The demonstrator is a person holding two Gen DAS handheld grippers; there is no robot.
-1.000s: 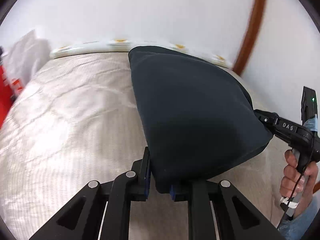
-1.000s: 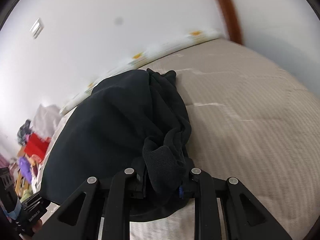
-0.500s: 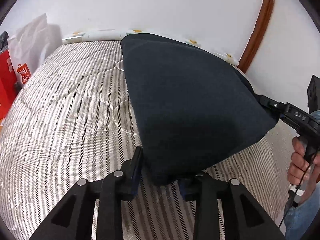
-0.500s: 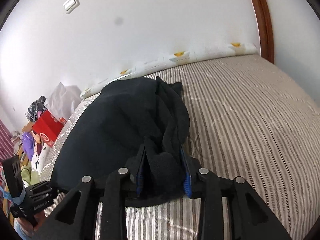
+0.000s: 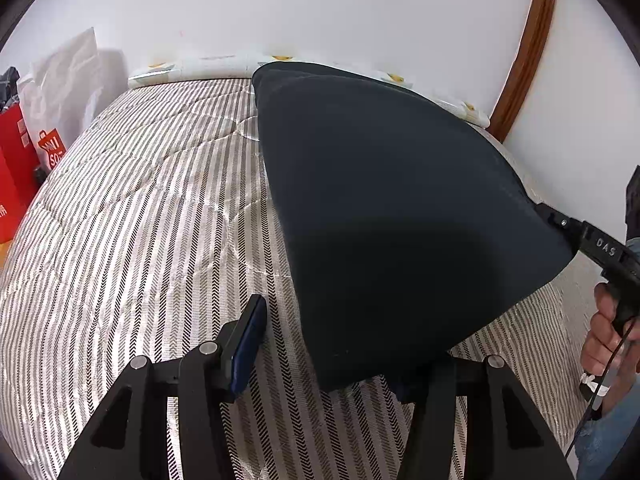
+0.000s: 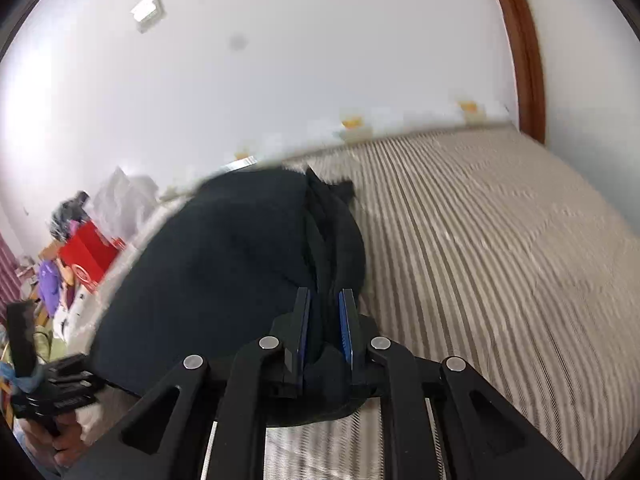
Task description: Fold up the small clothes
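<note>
My left gripper [image 5: 332, 344] stands released, its jaws having just been opening; the near corner of the dark navy, smooth-knit folded garment [image 5: 384, 216] lies between them, clear of the blue-padded left finger [image 5: 248, 340] and covering the right finger, so whether it touches that pad I cannot tell. My right gripper [image 6: 325, 328] is clenched on the same garment [image 6: 224, 264], its jaws having just been closing; both blue pads [image 6: 345, 324] press a bunched, thicker fold of the cloth, which spills over the jaws' base. From there the garment stretches as a taut sheet between my two grippers and away toward the far edge of the grey-and-white striped quilted bed cover [image 5: 132, 208]; its far corner reaches the white, yellow-spotted bolster [image 5: 208, 65] along that edge. In the left wrist view my right hand [image 5: 612, 336] grips its handle at the bed's right edge; beyond the left edge stand red paper bags [image 5: 16, 168].
</note>
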